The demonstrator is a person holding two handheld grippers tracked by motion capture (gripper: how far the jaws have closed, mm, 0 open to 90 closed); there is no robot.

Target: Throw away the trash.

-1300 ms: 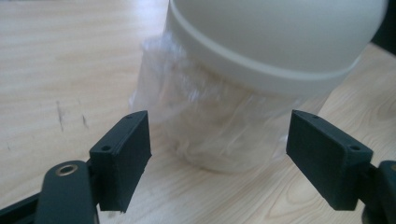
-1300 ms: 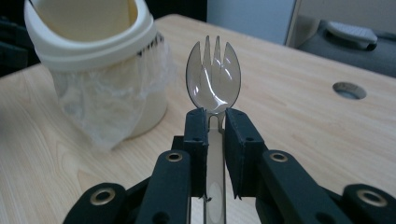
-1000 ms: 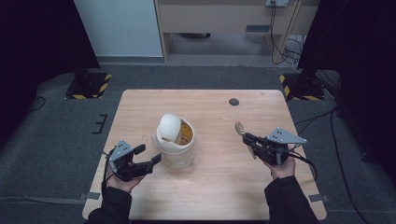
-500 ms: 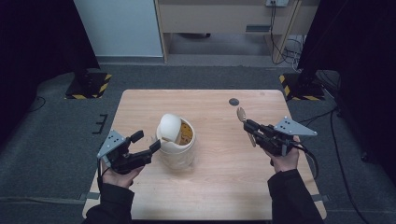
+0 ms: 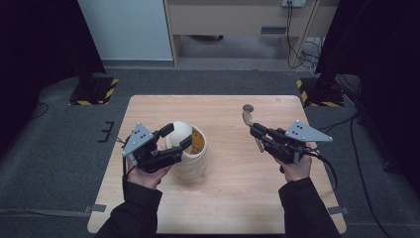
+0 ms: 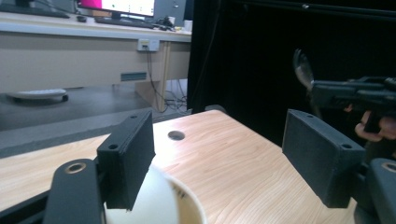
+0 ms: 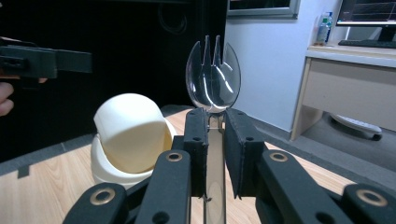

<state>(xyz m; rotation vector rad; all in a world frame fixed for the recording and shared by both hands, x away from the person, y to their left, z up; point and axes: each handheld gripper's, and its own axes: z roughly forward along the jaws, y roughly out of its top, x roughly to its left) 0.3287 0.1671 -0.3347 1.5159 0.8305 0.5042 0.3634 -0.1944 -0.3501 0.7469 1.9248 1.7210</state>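
A pale wooden surface (image 5: 233,198) fills the middle of the frame. A cream plastic tub with a swing lid (image 5: 190,161) stands left of centre; a small round dark hole (image 5: 247,107) sits near the far edge.

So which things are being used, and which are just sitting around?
In use:
- spork, clamped in the right gripper
- cream tub, with the open left gripper at it

Just there:
- hole in the table
- desk
- bottle

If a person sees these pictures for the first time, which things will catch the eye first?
First, the clear plastic spork, clamped upright between the jaws of the right gripper over the table's right half. Next, the cream container with its domed swing lid near the middle of the wooden table, where the open left gripper reaches around its top.
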